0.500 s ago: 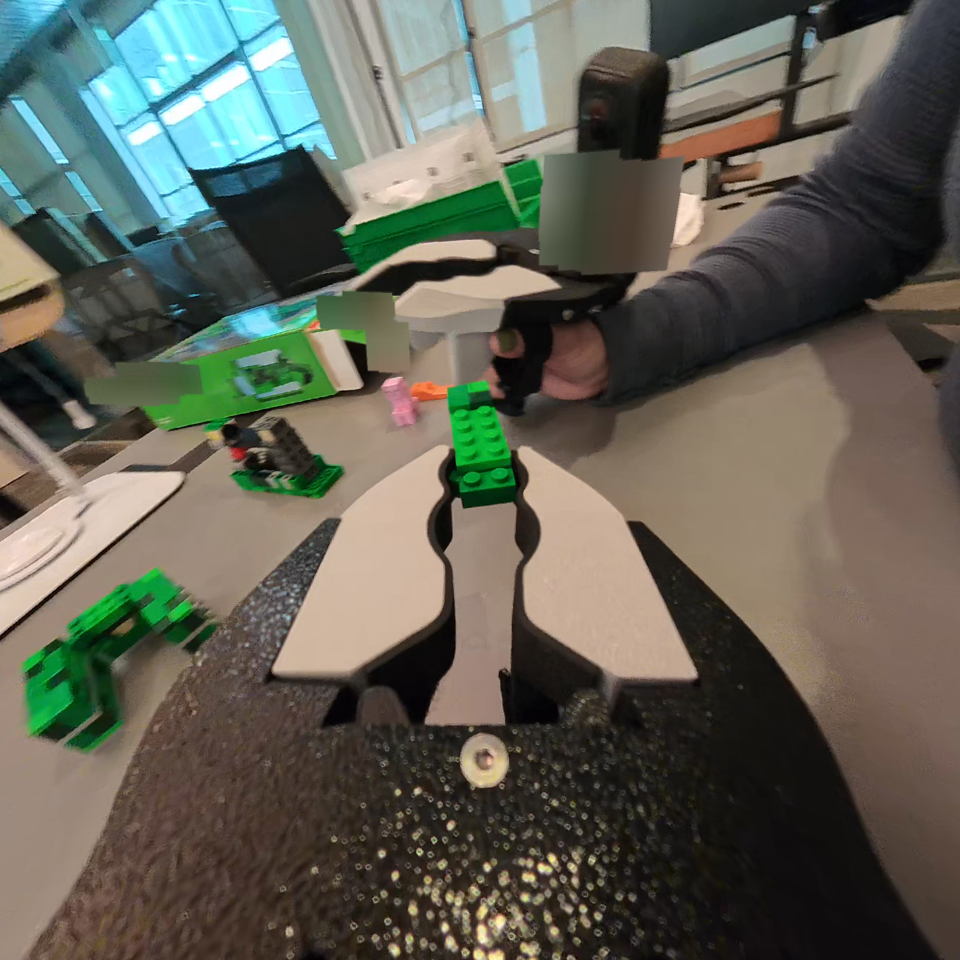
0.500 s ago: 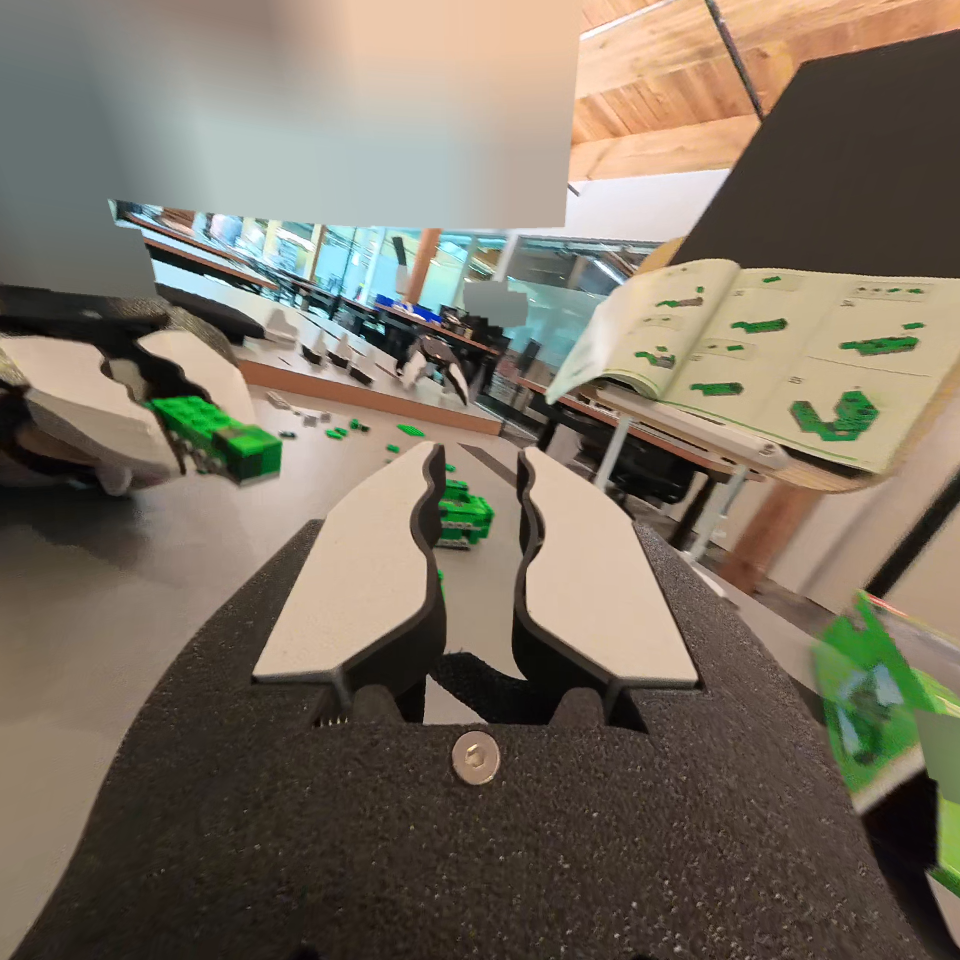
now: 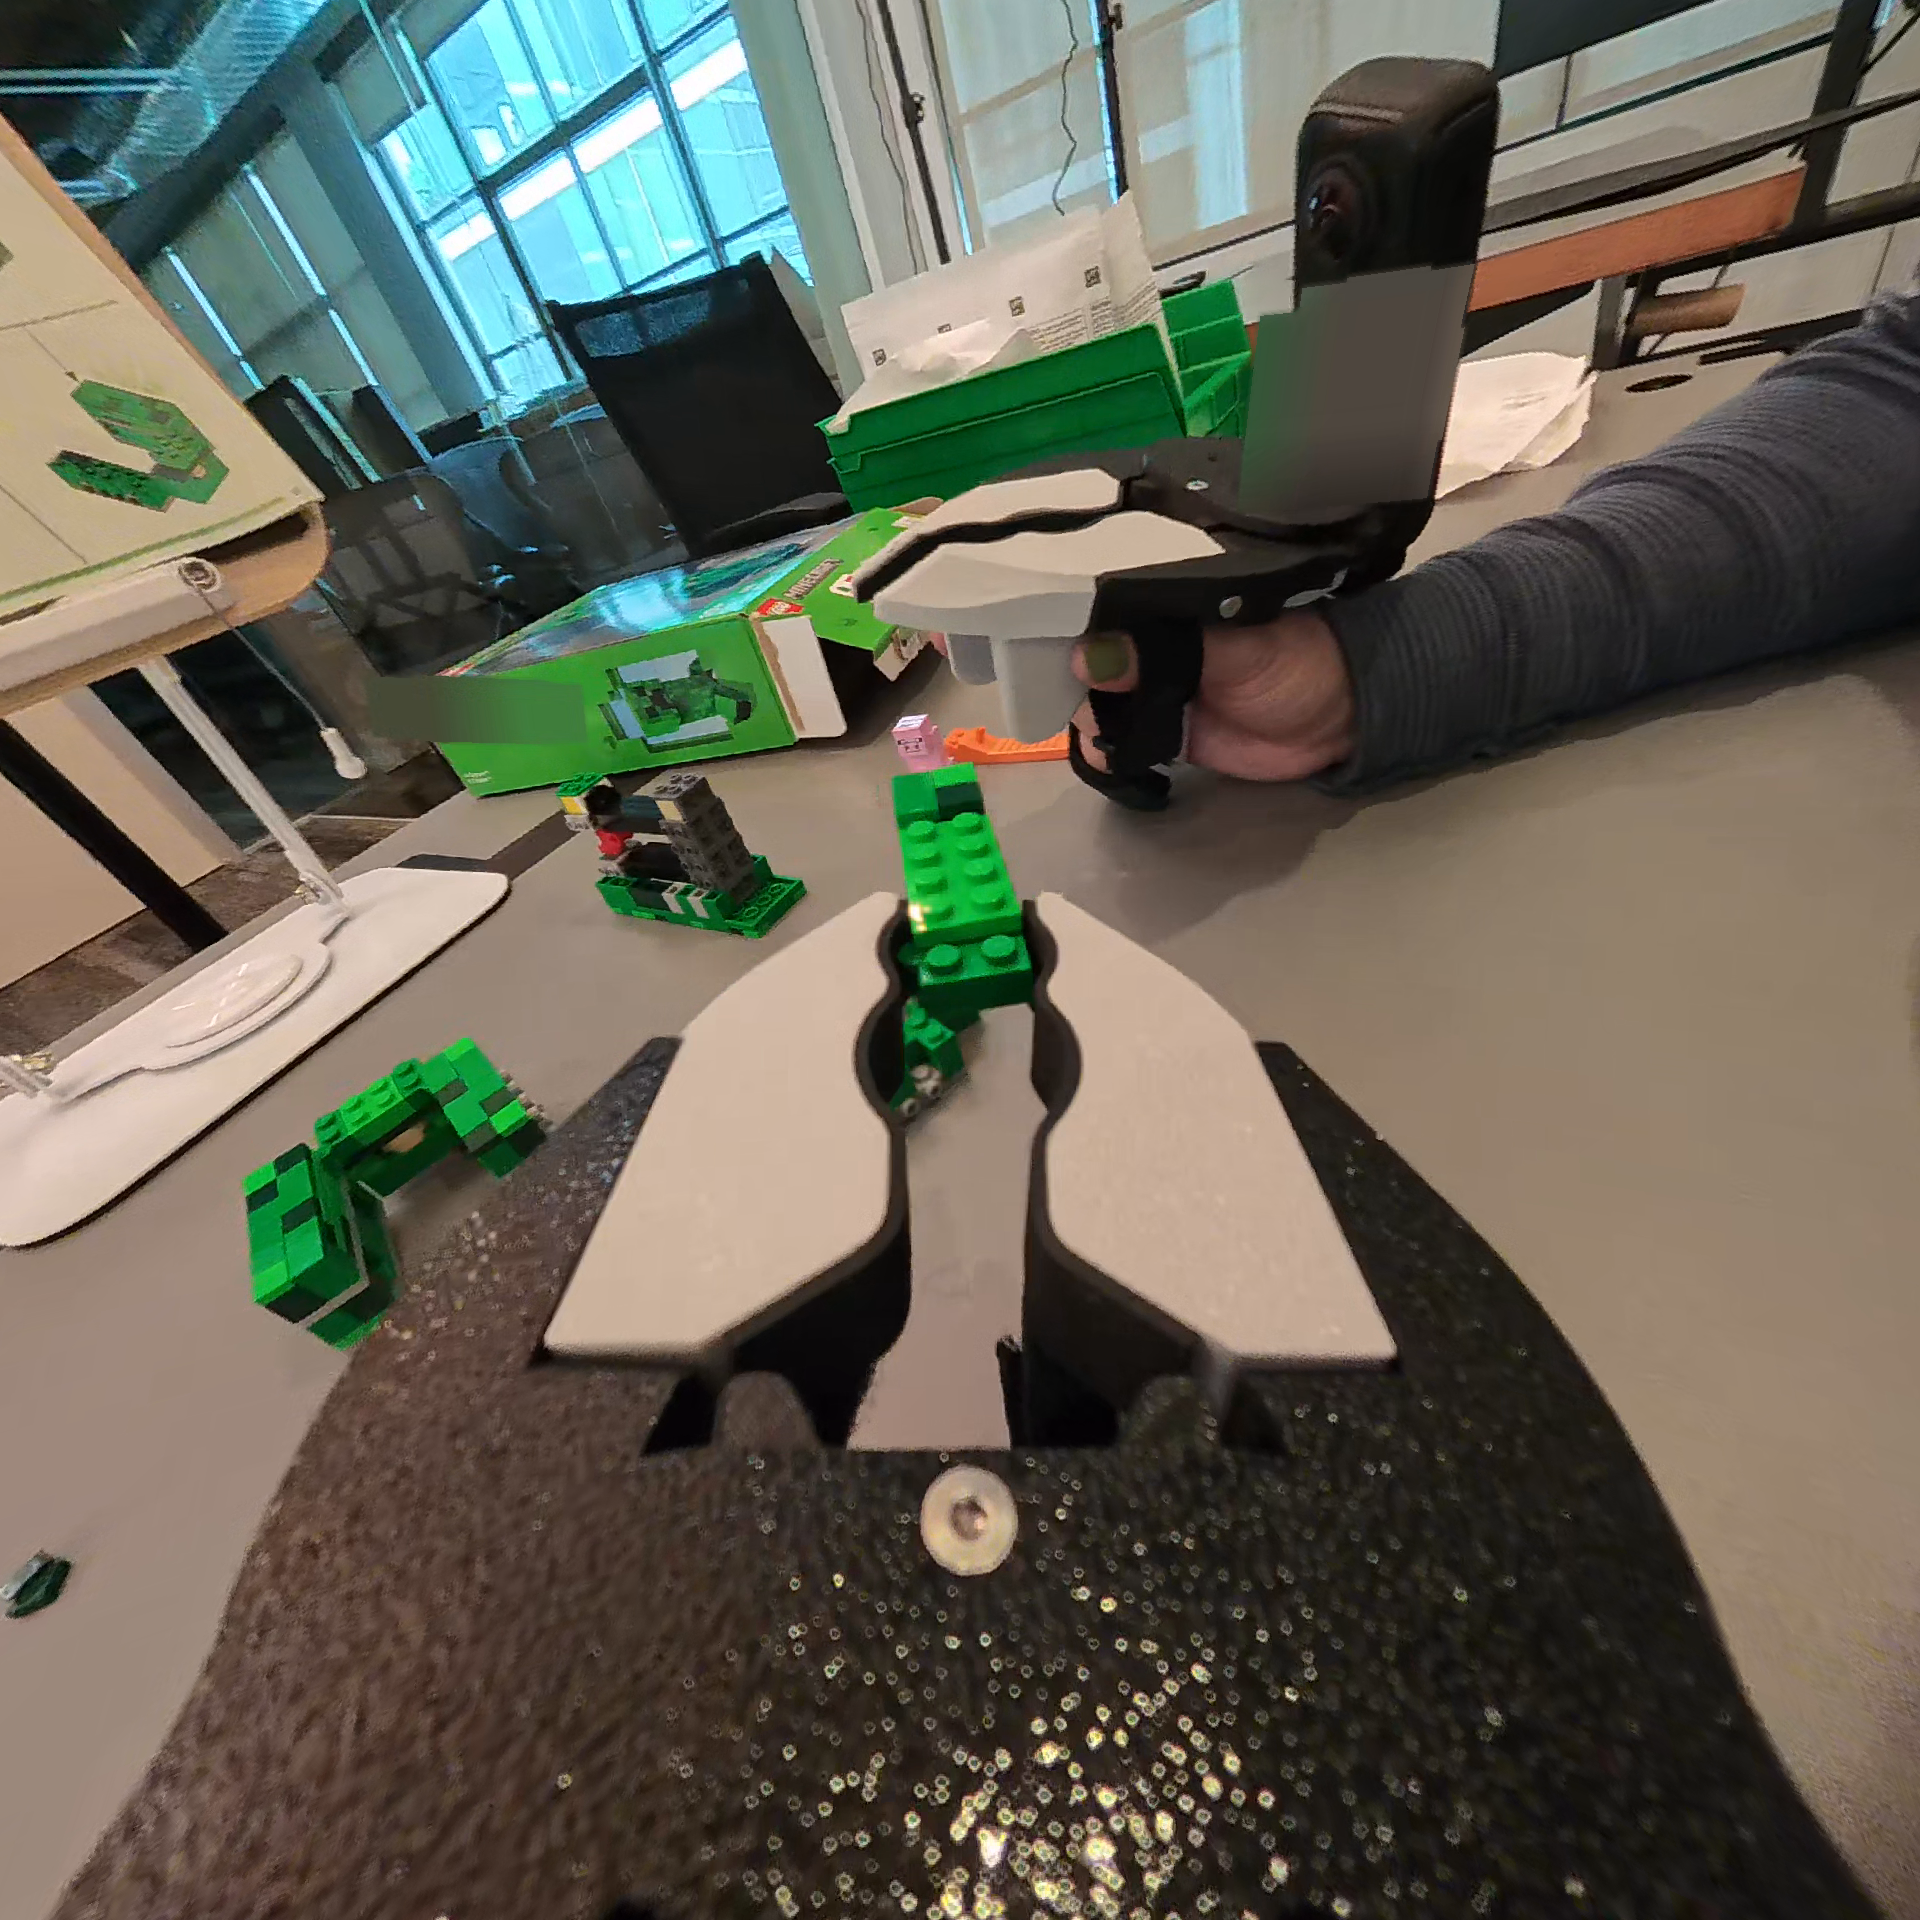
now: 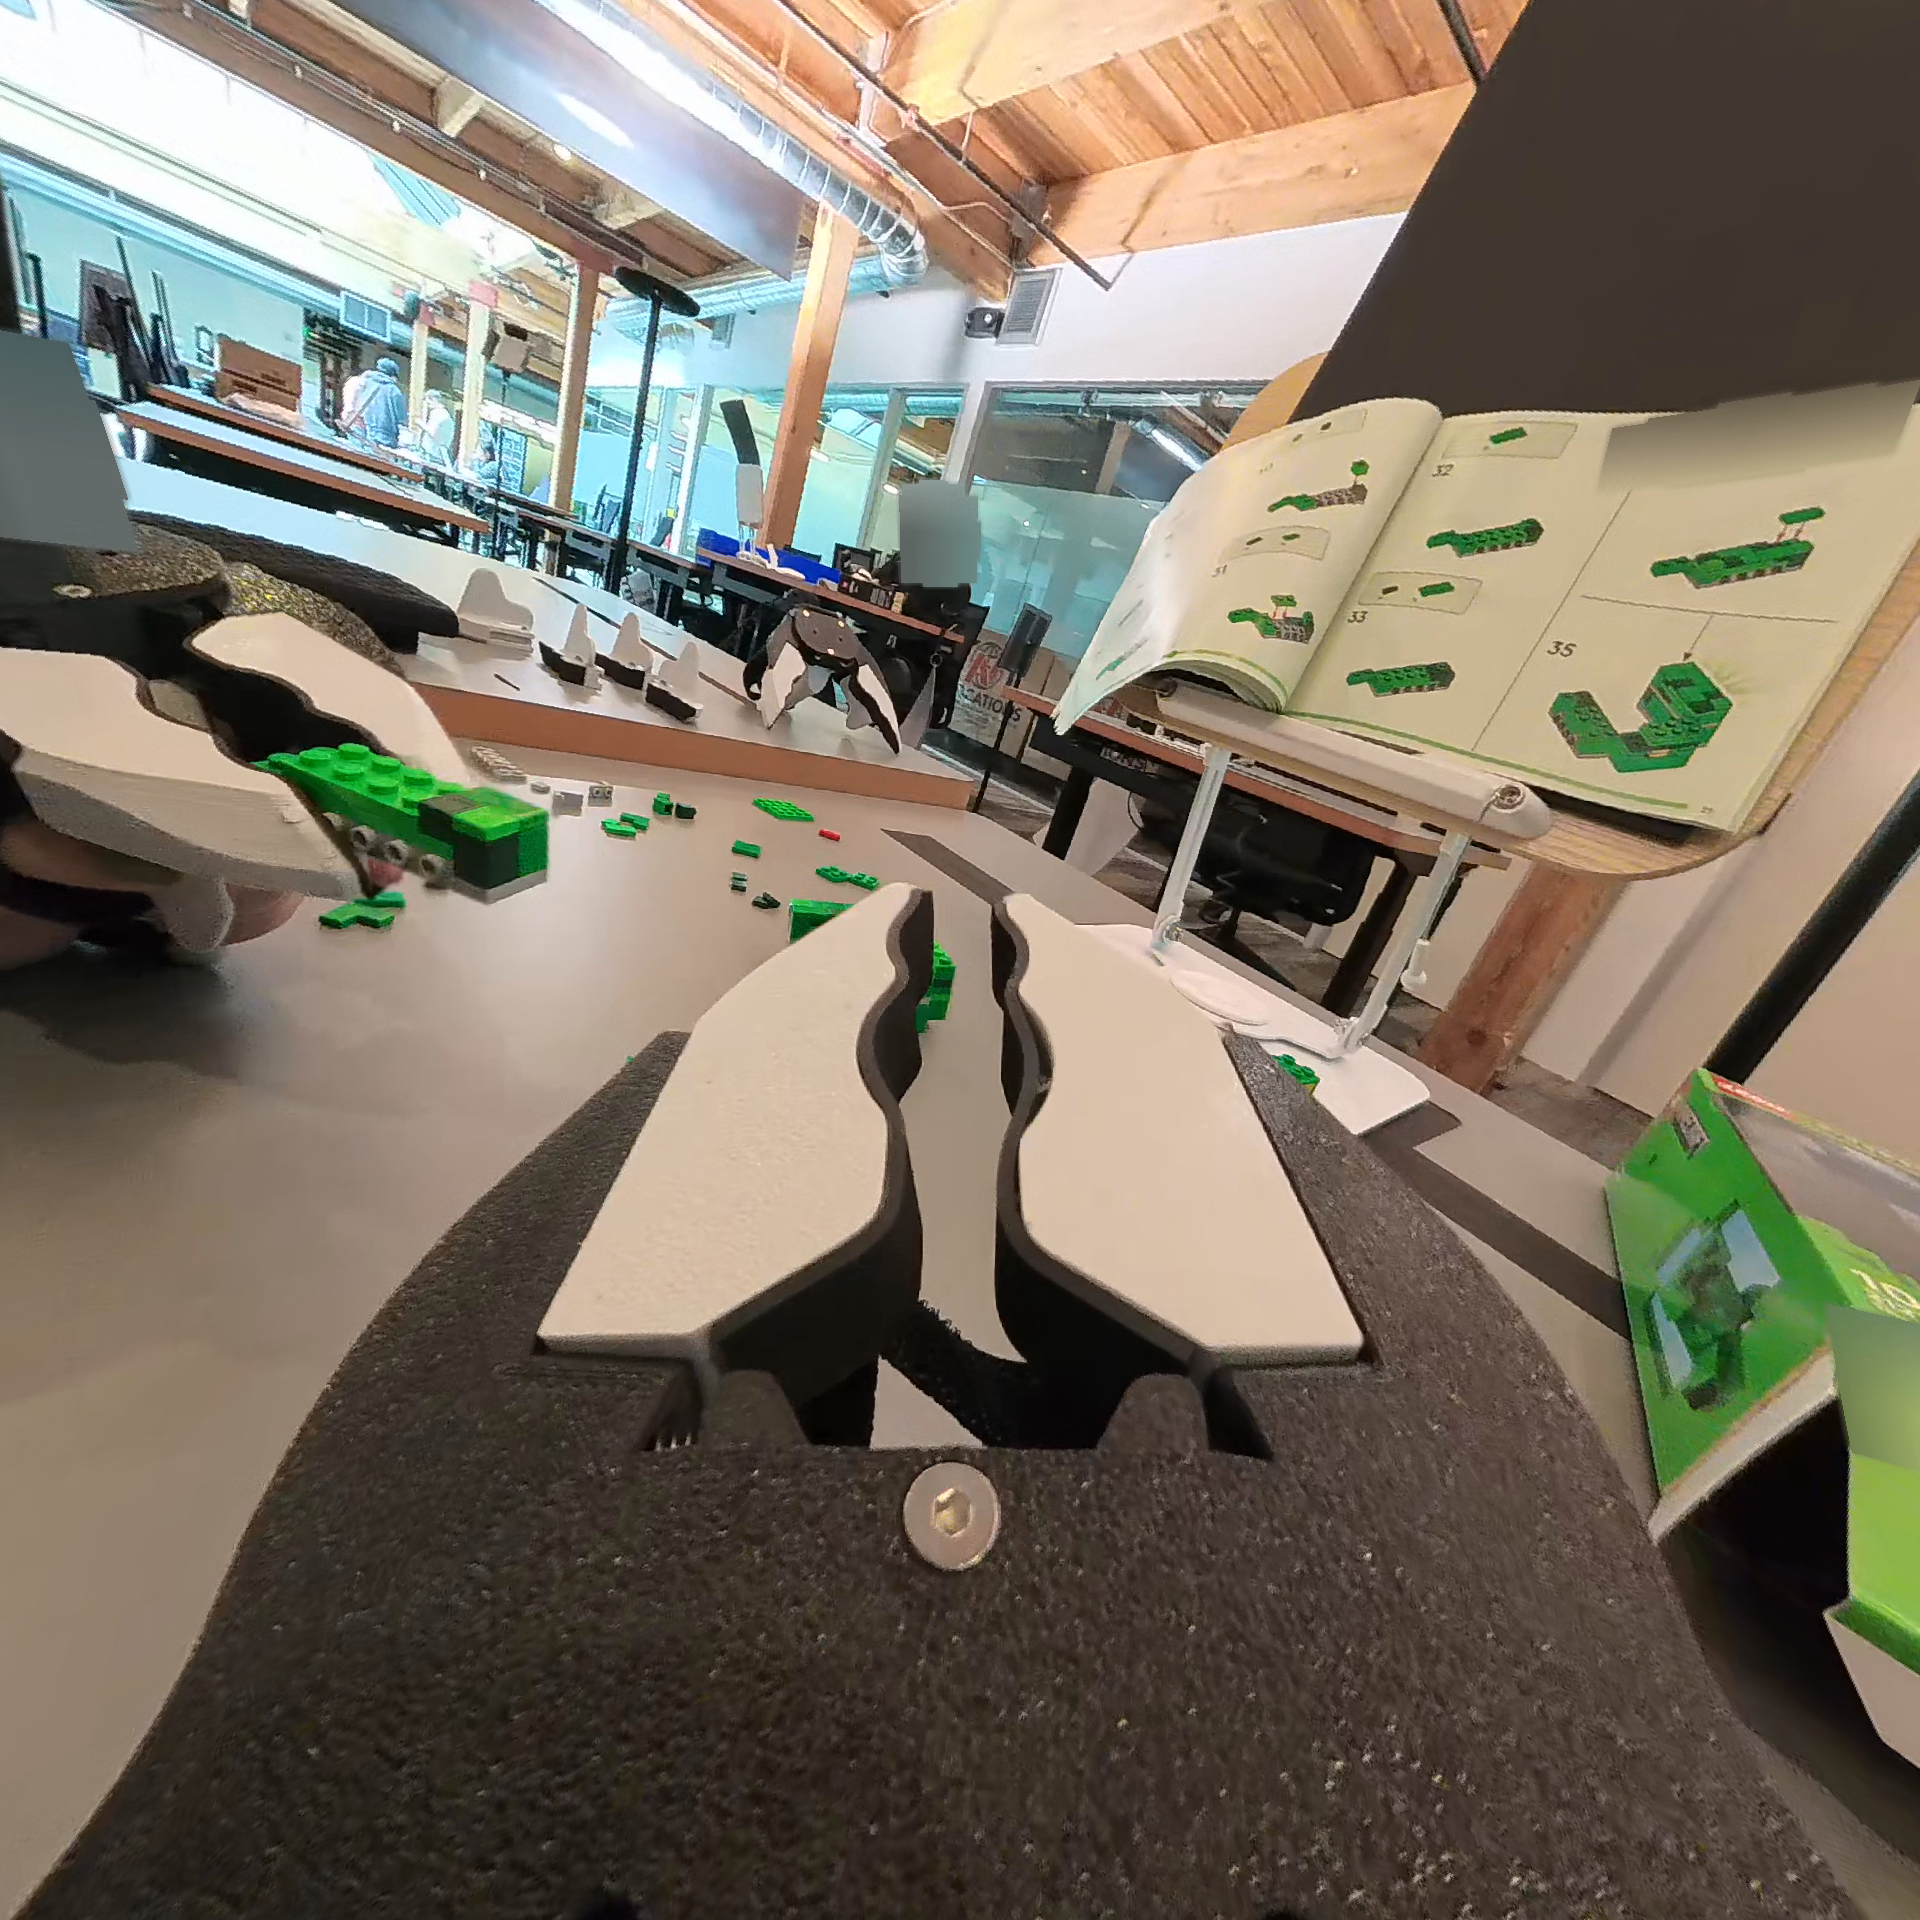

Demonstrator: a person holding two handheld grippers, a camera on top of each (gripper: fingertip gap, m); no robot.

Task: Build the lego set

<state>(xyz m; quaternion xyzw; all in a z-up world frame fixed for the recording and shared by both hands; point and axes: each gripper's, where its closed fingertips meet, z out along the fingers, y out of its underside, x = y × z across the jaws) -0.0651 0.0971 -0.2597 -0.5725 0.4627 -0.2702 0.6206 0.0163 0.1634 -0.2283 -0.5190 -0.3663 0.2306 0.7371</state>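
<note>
My left gripper [image 3: 961,920] is shut on a long green lego assembly [image 3: 951,883] and holds it above the grey table [image 3: 1455,1039]. It also shows in the right wrist view [image 4: 416,805], with dark and grey bricks underneath. My right gripper [image 4: 961,902] hovers over the table, its jaws nearly together with nothing between them. From the left wrist view it [image 3: 904,566] is beyond the held assembly, held by a hand. A green angled build [image 3: 384,1174] lies to the left. A small grey and black build on a green plate [image 3: 691,852] stands farther off.
An open instruction booklet [image 4: 1507,582] rests on a white stand [image 4: 1351,1060]. A green lego box [image 3: 644,686] lies behind the builds. A pink figure [image 3: 916,740] and an orange separator [image 3: 1003,744] sit near it. Loose green pieces [image 4: 779,821] are scattered. Green trays [image 3: 1029,405] stand behind. Both grippers' tips are roughly 20 cm from the green angled build [image 3: 384,1174].
The left gripper has turned slightly left, so the green angled build sits nearer the centre. It still holds the green assembly. The right gripper has tilted a little; its jaws stand the same.
</note>
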